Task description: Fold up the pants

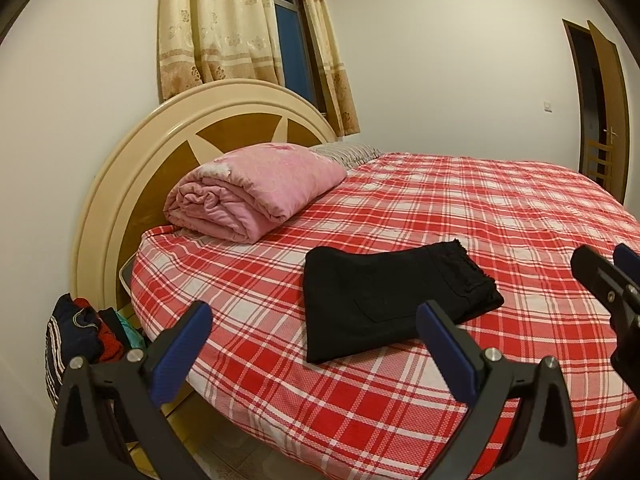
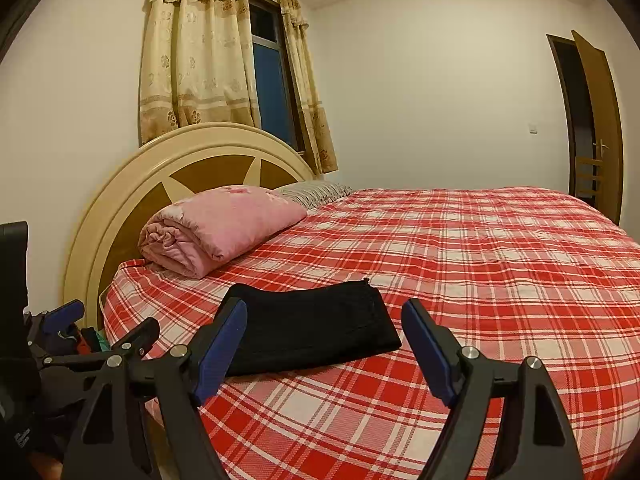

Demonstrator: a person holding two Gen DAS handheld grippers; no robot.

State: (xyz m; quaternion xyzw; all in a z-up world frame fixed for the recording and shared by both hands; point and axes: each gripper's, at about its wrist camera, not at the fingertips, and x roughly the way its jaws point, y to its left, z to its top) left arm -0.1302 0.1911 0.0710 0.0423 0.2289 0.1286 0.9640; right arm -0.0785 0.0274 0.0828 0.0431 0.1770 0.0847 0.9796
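Black pants (image 1: 390, 300) lie folded into a flat rectangle on the red plaid bed (image 1: 460, 208), near its front edge. They also show in the right wrist view (image 2: 312, 326). My left gripper (image 1: 314, 326) is open and empty, held above the bed edge just in front of the pants. My right gripper (image 2: 324, 318) is open and empty, also just short of the pants. The right gripper shows at the right edge of the left wrist view (image 1: 600, 268), and the left gripper at the left of the right wrist view (image 2: 112, 320).
A rolled pink quilt (image 1: 256, 190) and a striped pillow (image 1: 348, 152) lie by the round headboard (image 1: 132, 168). A pile of clothes (image 1: 86, 328) sits on the floor left of the bed. Curtains (image 1: 216, 20) and a door (image 1: 604, 100) are behind.
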